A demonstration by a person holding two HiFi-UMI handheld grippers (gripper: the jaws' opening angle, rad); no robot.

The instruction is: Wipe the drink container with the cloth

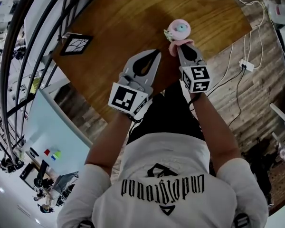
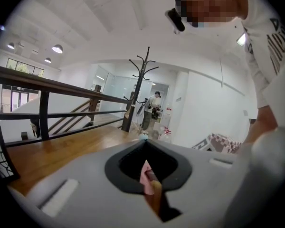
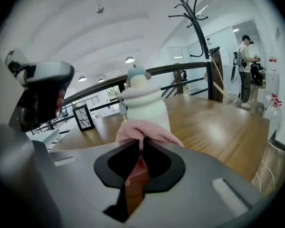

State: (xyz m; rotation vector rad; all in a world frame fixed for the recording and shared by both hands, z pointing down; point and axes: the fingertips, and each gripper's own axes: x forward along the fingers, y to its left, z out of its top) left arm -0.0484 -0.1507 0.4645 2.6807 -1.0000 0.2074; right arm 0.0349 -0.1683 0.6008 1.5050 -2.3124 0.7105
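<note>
1. Pinching a bunched pink knitted cloth [image 3: 145, 128] at the very tips of the right gripper [image 3: 141, 140]. Jaws pressing together on the fabric, with folds spilling out to either side. Probably gripping it short so the wad is working as a firm pad and not as a loose flap.
2. Laying that wad against the lower front of the white plastic drink bottle with a pale pink band and light blue cap [image 3: 143, 101], apparently touching it. Reading this as the wiping contact itself, low on the body, with most of the surface above it not yet being covered.
3. Leaving the bottle upright on the brown wooden table [image 3: 218, 122], close to the edge nearest the person, with nothing gripping it. Calling for light strokes for that reason, since a hard sideways push is risking a tip or a slide.
4. Holding the left gripper [image 2: 142, 140] just beside the right one and apart from the bottle, jaws closing tip to tip on nothing visible there. Showing only a pink sliver through the opening behind the tips, and not telling whether that is the cloth. Likely waiting close by to steady the bottle.
5. Reaching forward with both forearms from the body, so the work is happening well within sight from above.
</note>
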